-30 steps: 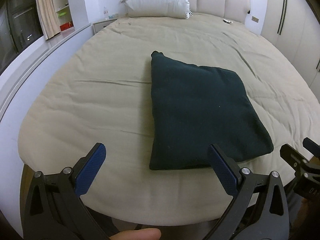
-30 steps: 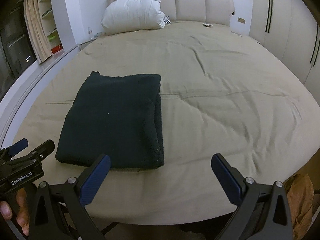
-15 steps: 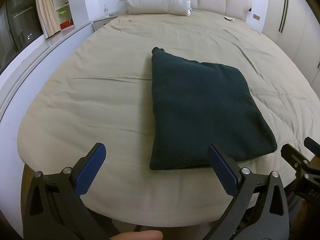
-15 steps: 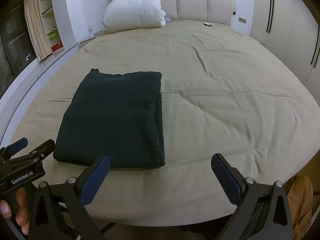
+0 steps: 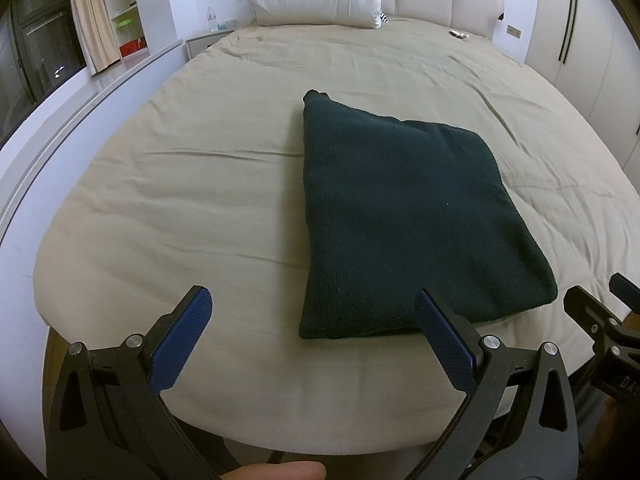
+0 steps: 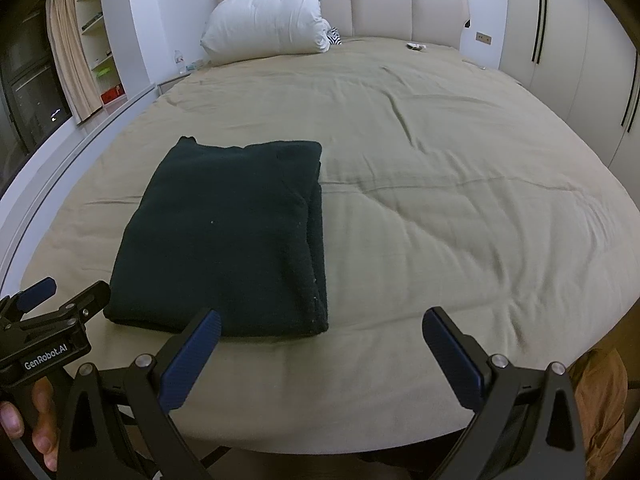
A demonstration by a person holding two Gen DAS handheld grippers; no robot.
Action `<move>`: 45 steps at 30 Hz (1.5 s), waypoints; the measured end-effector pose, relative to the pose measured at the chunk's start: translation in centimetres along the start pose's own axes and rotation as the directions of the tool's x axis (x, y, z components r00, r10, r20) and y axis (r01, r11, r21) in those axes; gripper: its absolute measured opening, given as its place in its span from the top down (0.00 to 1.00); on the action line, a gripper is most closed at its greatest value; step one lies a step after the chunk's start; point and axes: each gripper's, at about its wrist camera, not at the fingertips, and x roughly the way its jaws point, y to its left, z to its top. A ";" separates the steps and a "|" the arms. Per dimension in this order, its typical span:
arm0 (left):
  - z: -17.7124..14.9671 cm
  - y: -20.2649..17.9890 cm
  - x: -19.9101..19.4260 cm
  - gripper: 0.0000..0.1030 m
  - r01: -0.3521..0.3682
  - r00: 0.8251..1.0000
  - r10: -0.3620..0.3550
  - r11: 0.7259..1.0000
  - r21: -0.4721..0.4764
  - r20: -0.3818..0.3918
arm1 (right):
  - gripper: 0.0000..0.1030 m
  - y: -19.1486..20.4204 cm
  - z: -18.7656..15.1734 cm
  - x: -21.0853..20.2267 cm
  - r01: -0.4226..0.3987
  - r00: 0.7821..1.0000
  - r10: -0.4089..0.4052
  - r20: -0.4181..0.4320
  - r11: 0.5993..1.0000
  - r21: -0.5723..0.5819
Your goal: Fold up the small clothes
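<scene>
Nearest you, the left hand-held gripper (image 5: pixel 312 332) hovers past the foot of the bed (image 5: pixel 192 208), its blue pads (image 5: pixel 182 344) spread wide with nothing between them. A fingertip (image 5: pixel 276 471) is cut off by the bottom edge of that view. The right hand-held gripper (image 6: pixel 320 352) is likewise spread wide and empty, just short of the bed's edge.

Each camera catches only a slice of the other tool: the left view shows the right gripper clipped at its right border, while the right view shows the left gripper's body, lettered "GenRobot.AI", and your hand (image 6: pixel 28 432) around its handle, half out of frame.

The garment (image 5: pixel 404 220), dark green and folded into a rough rectangle, lies flat on the beige cover near the foot of the bed, touched by neither gripper. Your left view hides its near right corner behind a pad; only the right view shows the stacked layers along its right edge (image 6: pixel 316 240).

Farther off, a white pillow (image 6: pixel 268 20) leans on the headboard (image 6: pixel 380 4). Something striped (image 6: pixel 334 37) peeks from behind it, too hidden to identify. A small object (image 6: pixel 416 45) near the headboard is too tiny to make out.
</scene>
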 end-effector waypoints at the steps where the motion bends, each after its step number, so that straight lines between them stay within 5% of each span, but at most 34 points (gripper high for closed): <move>1: 0.0 0.0 0.0 0.00 0.001 1.000 -0.001 1.000 0.000 0.000 | 0.00 0.0 0.0 0.0 0.000 1.000 0.000 0.000 1.000 0.001; 45: -0.4 0.1 0.2 0.00 -0.003 1.000 0.003 1.000 -0.001 -0.008 | 0.00 0.2 -0.5 -0.1 0.002 1.000 -0.002 -0.002 1.000 0.013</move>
